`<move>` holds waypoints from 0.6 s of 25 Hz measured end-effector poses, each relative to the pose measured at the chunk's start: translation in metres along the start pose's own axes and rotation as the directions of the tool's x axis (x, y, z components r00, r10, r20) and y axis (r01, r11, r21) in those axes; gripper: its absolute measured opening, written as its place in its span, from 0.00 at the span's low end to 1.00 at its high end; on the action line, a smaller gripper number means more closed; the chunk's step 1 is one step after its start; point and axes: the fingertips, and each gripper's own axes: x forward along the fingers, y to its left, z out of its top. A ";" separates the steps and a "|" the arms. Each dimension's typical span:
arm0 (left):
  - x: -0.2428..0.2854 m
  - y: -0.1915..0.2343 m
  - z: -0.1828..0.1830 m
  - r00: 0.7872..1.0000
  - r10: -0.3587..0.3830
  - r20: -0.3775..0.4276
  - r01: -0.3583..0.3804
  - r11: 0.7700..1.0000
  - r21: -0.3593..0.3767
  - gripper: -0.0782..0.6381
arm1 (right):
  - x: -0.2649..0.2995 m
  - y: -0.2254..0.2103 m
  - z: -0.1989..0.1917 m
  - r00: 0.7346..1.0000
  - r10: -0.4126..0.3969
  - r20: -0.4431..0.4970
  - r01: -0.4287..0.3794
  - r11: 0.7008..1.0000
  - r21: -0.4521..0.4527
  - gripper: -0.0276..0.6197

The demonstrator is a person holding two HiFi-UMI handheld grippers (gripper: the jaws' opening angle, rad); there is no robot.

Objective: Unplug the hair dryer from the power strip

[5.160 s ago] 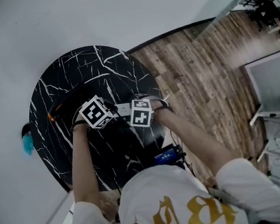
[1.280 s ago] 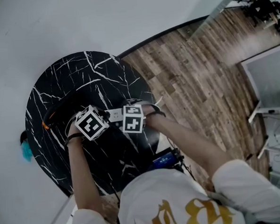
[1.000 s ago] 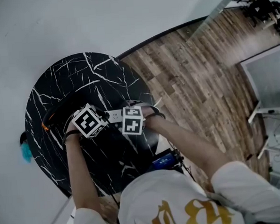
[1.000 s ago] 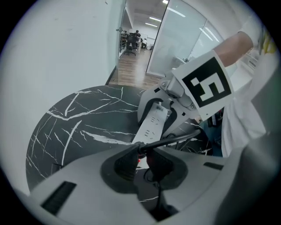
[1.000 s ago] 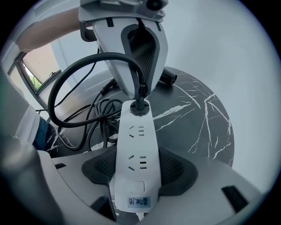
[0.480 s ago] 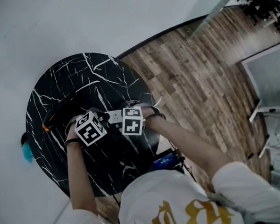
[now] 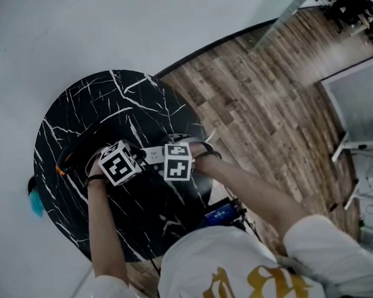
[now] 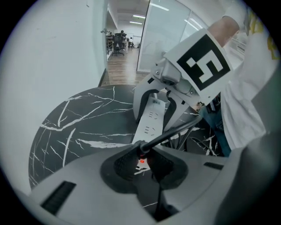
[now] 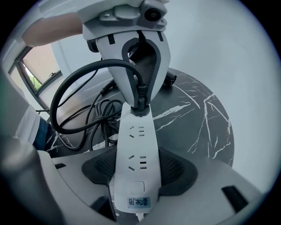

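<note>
At the far end of the white power strip (image 9: 136, 149), the hair dryer's black plug (image 9: 140, 103) is sitting against the last socket, and I can't tell if it is fully seated. The left gripper (image 8: 142, 160) is pointing steeply down over it, its jaws nearly together and pinching that plug, with a small red light glowing on the strip end between the pads. The black cord (image 9: 72, 81) is looping away from the plug and piling into loose coils beside the strip. The right gripper (image 9: 138, 170) is clamping the strip's near end, jaws pressing on both long sides, two free sockets and the switch showing between the two grips. The strip is lying flat on the black marble bench (image 7: 77, 108). The hair dryer (image 7: 79, 144), dark with an orange ring, is resting on the bench just beyond the left gripper. The person in a white shirt (image 7: 225, 262) is standing at the bench's edge, and brown wood flooring (image 7: 252, 97) is stretching off to the right.
</note>
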 end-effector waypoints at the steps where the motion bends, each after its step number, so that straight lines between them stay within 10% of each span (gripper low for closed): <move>1: 0.000 0.000 0.001 1.000 0.014 -0.006 -0.014 1.000 0.013 0.19 | 0.000 0.000 -0.001 1.000 0.001 0.001 -0.001 1.000 0.005 0.45; 15: -0.004 -0.001 0.002 0.994 0.113 -0.006 -0.112 0.993 0.045 0.18 | 0.000 0.000 0.001 1.000 0.003 -0.012 -0.003 1.000 0.008 0.45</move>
